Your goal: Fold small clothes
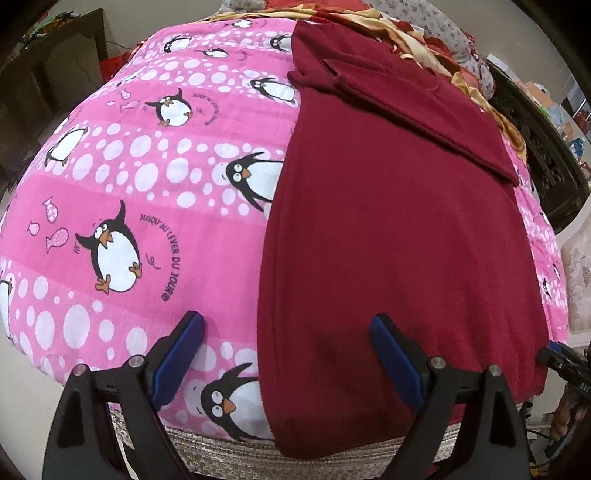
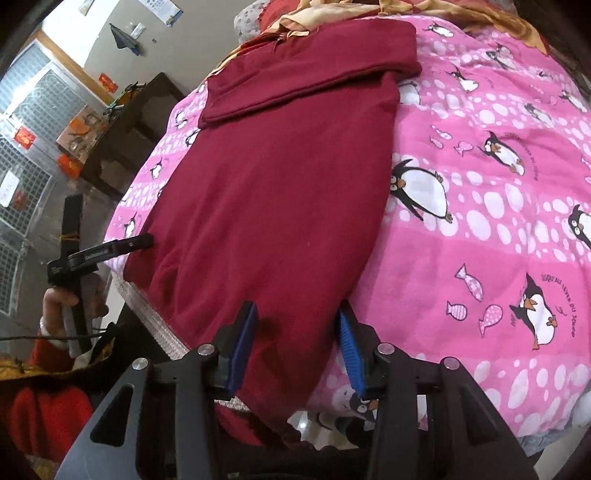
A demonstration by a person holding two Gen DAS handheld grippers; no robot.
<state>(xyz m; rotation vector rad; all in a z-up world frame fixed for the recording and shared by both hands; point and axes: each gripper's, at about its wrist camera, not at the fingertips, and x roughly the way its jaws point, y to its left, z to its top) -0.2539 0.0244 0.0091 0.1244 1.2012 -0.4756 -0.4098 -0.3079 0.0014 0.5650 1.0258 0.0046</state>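
Note:
A maroon garment (image 1: 388, 221) lies flat on the pink penguin blanket (image 1: 147, 192), its top part folded across itself. In the left wrist view my left gripper (image 1: 291, 332) hovers wide open over the garment's near hem; one finger is above the blanket, the other above the cloth. In the right wrist view the same garment (image 2: 277, 184) runs away from me. My right gripper (image 2: 299, 328) stands open astride its near corner, and the blue pads (image 2: 247, 332) do not press the cloth. The left gripper (image 2: 146, 240), held in a hand (image 2: 62, 295), is at the garment's other near corner.
A heap of red and gold patterned cloth (image 1: 406, 33) lies at the bed's far end. The bed's woven edge trim (image 1: 229, 454) runs just under the grippers. Dark wooden furniture (image 2: 122, 136) stands beside the bed. Much of the blanket (image 2: 498, 203) beside the garment is bare.

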